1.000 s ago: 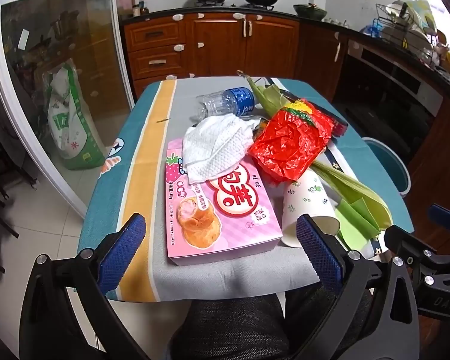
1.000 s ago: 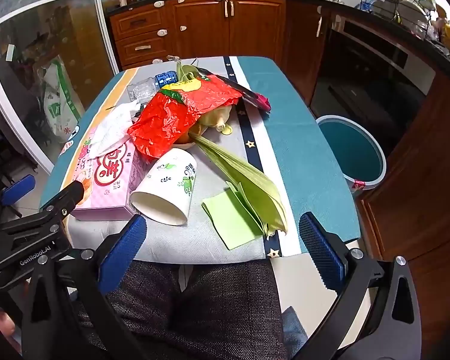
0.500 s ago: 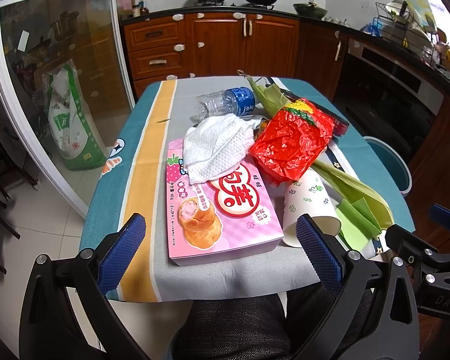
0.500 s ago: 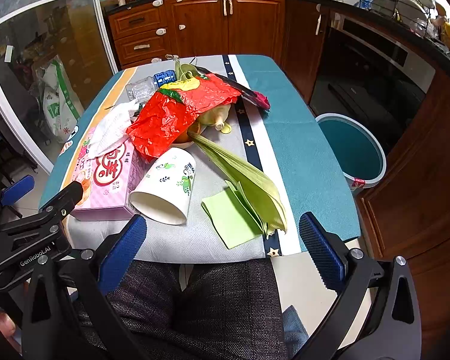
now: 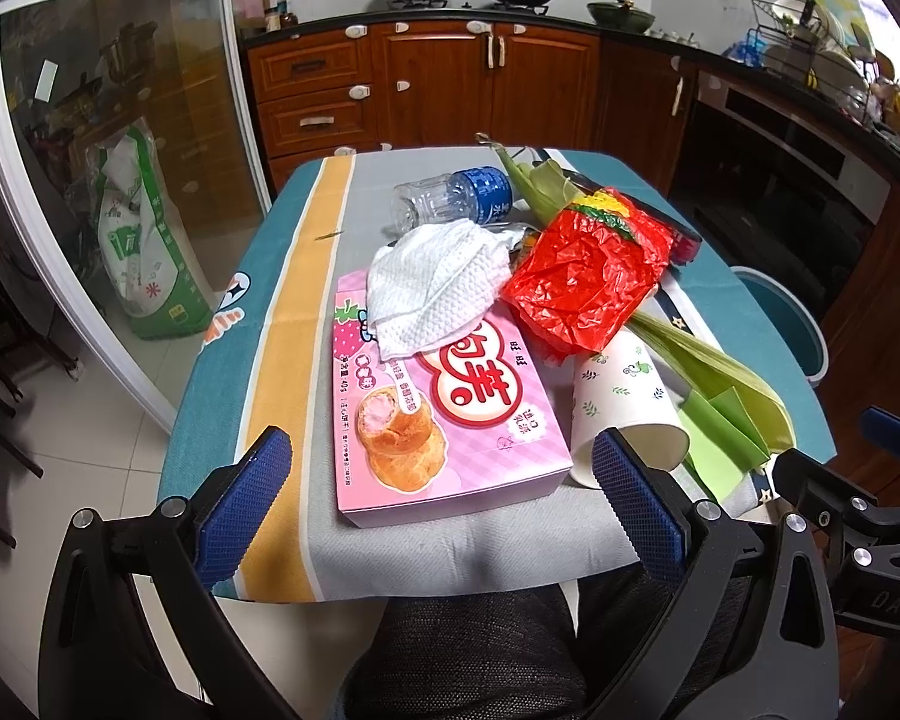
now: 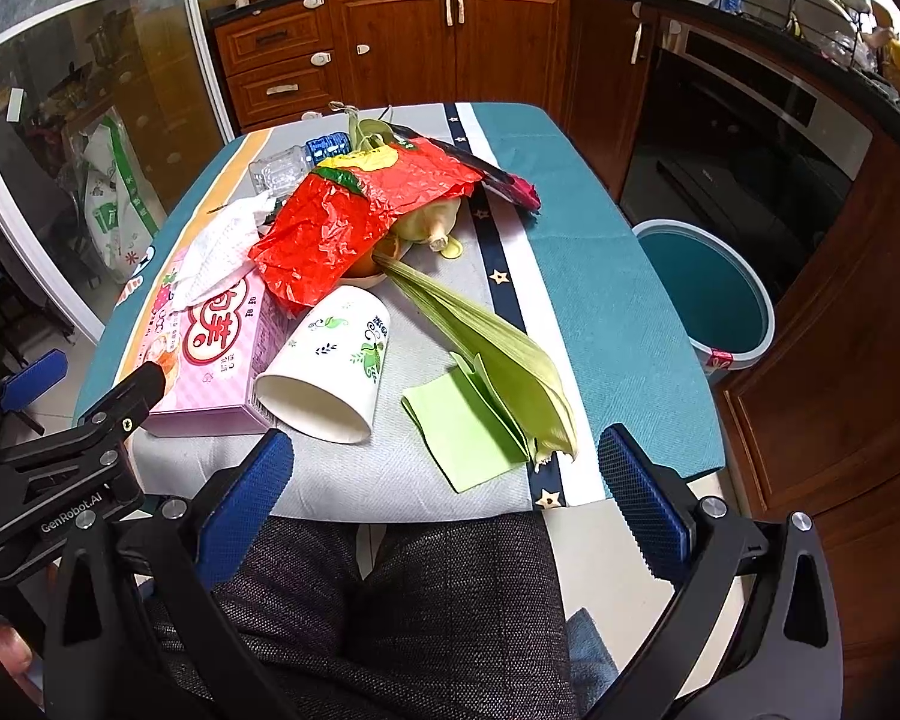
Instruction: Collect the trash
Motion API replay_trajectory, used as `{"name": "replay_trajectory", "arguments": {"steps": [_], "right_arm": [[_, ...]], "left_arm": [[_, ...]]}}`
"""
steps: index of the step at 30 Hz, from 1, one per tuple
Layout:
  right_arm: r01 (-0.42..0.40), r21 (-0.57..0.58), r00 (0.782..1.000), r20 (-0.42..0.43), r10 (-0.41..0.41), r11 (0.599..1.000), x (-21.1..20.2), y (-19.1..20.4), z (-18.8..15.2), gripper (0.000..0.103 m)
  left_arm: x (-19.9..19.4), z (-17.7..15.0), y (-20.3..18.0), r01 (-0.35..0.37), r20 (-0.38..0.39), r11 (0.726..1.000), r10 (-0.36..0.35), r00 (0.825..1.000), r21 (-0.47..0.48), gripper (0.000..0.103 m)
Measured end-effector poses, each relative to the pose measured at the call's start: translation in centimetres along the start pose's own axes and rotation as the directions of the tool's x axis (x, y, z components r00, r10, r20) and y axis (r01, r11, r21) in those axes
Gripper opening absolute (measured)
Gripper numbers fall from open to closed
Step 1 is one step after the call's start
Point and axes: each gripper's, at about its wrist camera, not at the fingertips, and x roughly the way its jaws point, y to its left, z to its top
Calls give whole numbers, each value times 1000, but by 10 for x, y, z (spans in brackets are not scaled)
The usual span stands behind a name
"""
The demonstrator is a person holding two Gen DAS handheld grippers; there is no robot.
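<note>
Paper cup (image 6: pixel 330 360) lies on its side, mouth toward the person; both grippers' fingers (image 5: pixel 636 498) spread, empty.

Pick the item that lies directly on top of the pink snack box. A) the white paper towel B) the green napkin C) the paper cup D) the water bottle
A: the crumpled white paper towel drapes over the far end of the pink snack box, while the paper cup lies on its side beside the box.
</note>
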Motion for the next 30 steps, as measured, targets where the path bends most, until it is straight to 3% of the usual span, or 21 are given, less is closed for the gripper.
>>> {"name": "replay_trajectory", "arguments": {"steps": [30], "right_arm": [[-26,10,999,-29,27,1000,10,0,-2,98]], "left_arm": [[11,-10,3,2,-39,1000,-2,999,0,100]]}}
